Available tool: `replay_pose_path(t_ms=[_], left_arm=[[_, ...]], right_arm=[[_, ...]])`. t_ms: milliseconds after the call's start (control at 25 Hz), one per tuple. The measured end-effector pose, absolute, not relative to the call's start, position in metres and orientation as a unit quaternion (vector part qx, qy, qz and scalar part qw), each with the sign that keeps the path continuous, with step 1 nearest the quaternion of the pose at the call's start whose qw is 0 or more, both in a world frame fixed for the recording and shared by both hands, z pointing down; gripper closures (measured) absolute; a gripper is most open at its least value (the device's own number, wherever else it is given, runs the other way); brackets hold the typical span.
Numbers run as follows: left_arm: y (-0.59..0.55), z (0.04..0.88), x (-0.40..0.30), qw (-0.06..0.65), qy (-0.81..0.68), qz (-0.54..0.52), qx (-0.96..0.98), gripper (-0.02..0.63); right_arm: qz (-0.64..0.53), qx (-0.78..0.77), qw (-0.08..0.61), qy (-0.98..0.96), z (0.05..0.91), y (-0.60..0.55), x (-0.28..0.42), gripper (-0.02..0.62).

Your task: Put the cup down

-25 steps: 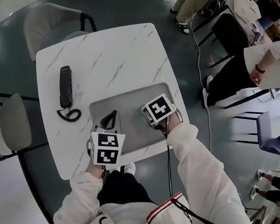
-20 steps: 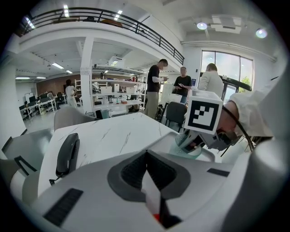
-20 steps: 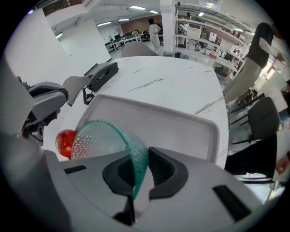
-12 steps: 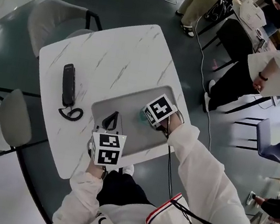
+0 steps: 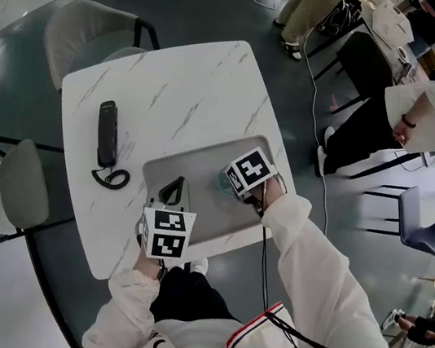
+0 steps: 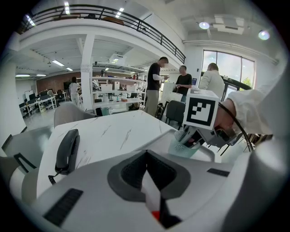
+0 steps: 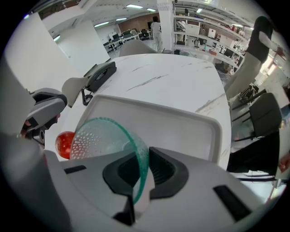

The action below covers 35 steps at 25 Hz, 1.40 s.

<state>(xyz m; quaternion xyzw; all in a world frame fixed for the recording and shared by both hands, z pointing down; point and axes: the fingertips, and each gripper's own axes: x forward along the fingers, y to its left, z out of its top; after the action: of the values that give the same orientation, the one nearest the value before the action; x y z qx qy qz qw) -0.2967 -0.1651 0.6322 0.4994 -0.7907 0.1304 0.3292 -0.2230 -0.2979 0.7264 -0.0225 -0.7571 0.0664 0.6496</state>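
while in jaws, cup (image 7: 100, 141) mouth up

The head view looks steeply down on the tabletop (image 5: 191, 82). The left gripper view, behind the left claw (image 5: 171, 189), and the right gripper view, behind the right claw (image 7: 142, 156), sit low over the tray (image 5: 198, 166); all share the telephone (image 5: 107, 134).

The right gripper (image 5: 230, 186) holds the cup (image 5: 221, 181) over the grey tray (image 5: 201, 165).
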Motion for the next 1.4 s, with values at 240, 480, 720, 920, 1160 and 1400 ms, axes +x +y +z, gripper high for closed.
replay_pose_path(t_ms=[240, 480, 720, 920, 1160, 1400], left_arm=[[-0.164, 0.635, -0.296, 0.329, -0.789, 0.134, 0.501, 0.598], [-0.167, 0.638, -0.292, 0.333, -0.785, 0.135, 0.504, 0.598], [-0.169, 0.639, -0.289, 0.335, -0.783, 0.137, 0.506, 0.598], [-0.170, 0.639, -0.290, 0.338, -0.782, 0.136, 0.505, 0.598], [-0.171, 0.640, -0.289, 0.340, -0.781, 0.136, 0.506, 0.598], [-0.172, 0.644, -0.290, 0.342, -0.780, 0.136, 0.506, 0.598]], right_arm=[[0.074, -0.018, 0.646, -0.760, 0.728, -0.299, -0.222, 0.575], [0.078, -0.019, 0.639, -0.765, 0.728, -0.300, -0.223, 0.575], [0.070, -0.018, 0.634, -0.770, 0.725, -0.303, -0.226, 0.575], [0.069, -0.029, 0.631, -0.772, 0.722, -0.300, -0.228, 0.575], [0.068, -0.032, 0.632, -0.771, 0.722, -0.301, -0.230, 0.545], [0.081, -0.033, 0.628, -0.773, 0.724, -0.300, -0.232, 0.511]])
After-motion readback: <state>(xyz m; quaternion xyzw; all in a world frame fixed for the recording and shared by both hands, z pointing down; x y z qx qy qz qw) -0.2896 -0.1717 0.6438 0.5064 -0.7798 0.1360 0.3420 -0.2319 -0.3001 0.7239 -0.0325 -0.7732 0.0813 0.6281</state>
